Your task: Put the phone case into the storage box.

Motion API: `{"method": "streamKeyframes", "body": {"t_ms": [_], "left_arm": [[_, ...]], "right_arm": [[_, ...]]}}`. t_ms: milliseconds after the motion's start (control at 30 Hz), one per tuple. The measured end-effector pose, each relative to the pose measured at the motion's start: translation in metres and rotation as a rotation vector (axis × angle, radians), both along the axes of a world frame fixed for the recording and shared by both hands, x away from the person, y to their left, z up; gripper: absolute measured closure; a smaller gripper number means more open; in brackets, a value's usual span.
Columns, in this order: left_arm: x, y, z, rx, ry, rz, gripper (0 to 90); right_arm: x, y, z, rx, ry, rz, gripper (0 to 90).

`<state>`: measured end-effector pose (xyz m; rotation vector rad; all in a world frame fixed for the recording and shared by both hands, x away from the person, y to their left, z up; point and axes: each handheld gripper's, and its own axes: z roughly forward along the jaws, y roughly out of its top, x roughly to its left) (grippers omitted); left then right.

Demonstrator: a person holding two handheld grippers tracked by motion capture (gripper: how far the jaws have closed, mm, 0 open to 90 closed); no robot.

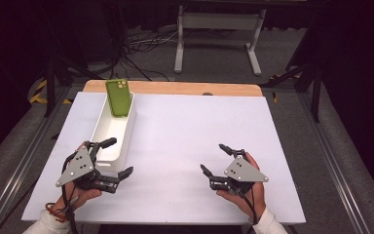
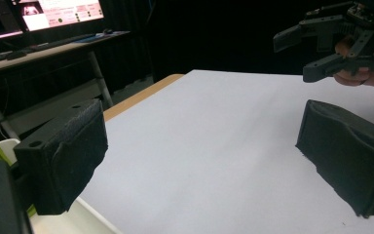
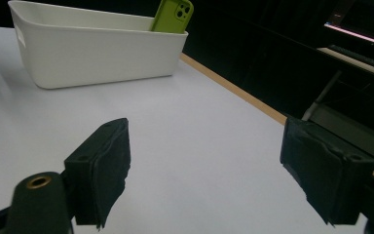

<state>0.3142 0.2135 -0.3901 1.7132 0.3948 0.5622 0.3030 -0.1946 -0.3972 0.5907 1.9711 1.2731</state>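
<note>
Jaws on both my grippers stand wide apart, holding nothing. My left gripper (image 1: 113, 157) hovers at the near end of the white bin (image 1: 108, 141), hand low over the bench (image 1: 195, 131). My right gripper (image 1: 215, 159) points inward, well apart. A green phone (image 1: 118, 97) leans in the bin's far end.

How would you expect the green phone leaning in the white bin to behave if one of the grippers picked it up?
The green phone looks flat and rigid, so it probably won't flex. It stands tilted against the far end of the white bin, so a nudge may tip it flat. Its matte case likely grips fairly well.
</note>
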Motion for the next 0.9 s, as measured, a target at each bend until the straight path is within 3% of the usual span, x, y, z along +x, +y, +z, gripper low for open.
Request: {"method": "streamKeyframes", "body": {"t_ms": [433,900], "left_arm": [[-0.007,-0.002,-0.011,0.014,-0.001,0.005,6.0],[-0.011,-0.008,-0.03,0.112,0.016,0.006,6.8]], "right_arm": [[-0.003,-0.001,-0.002,0.0,0.0,-0.001,19.4],[-0.009,-0.003,-0.006,-0.019,-0.003,-0.017,19.1]]}}
